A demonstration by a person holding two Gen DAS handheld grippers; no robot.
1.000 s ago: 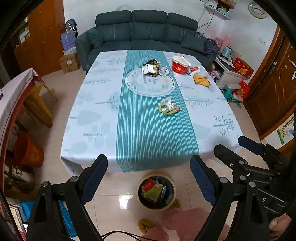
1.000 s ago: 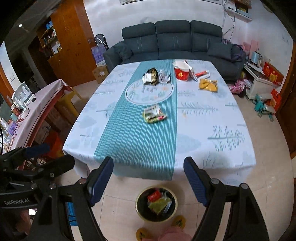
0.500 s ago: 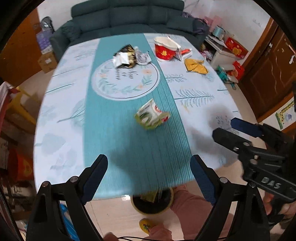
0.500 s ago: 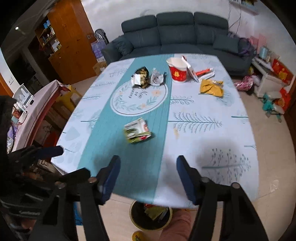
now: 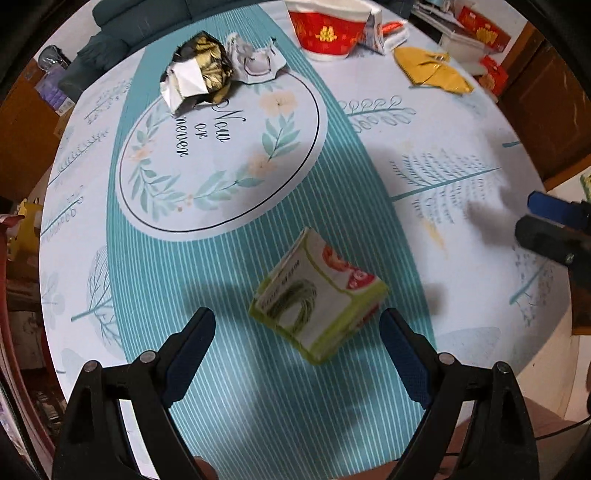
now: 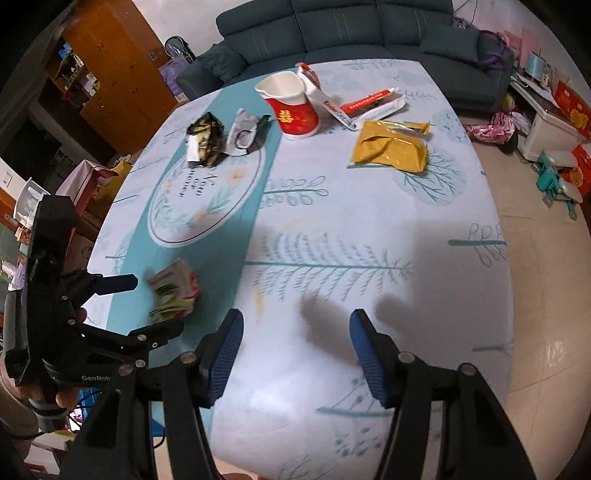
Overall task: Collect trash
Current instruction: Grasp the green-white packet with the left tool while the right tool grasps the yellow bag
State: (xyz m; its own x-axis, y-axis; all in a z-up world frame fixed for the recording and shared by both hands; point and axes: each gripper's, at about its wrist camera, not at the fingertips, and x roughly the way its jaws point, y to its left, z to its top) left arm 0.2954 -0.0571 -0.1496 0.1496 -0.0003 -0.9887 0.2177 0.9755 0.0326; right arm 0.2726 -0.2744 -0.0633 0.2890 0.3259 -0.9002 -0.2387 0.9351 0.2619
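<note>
A crushed green snack packet lies on the teal stripe of the tablecloth. My left gripper points straight down at it and stands open, one finger on either side of the packet's near end, not touching. In the right wrist view the same packet sits between the left gripper's fingers. My right gripper is open over bare cloth, nothing between its pads. Farther back lie a crumpled black-gold wrapper, a grey mask, a red paper bowl and a yellow pouch.
A red-and-white wrapper lies beside the bowl. A dark sofa stands behind the table and a wooden cabinet at the back left. Tiled floor with boxes and toys lies to the right. The table's near edge is just below both grippers.
Both grippers have come forward and down from the bin on the floor to over the table. The bin has left view. The right jaws have narrowed a little. The left now straddles the green packet.
</note>
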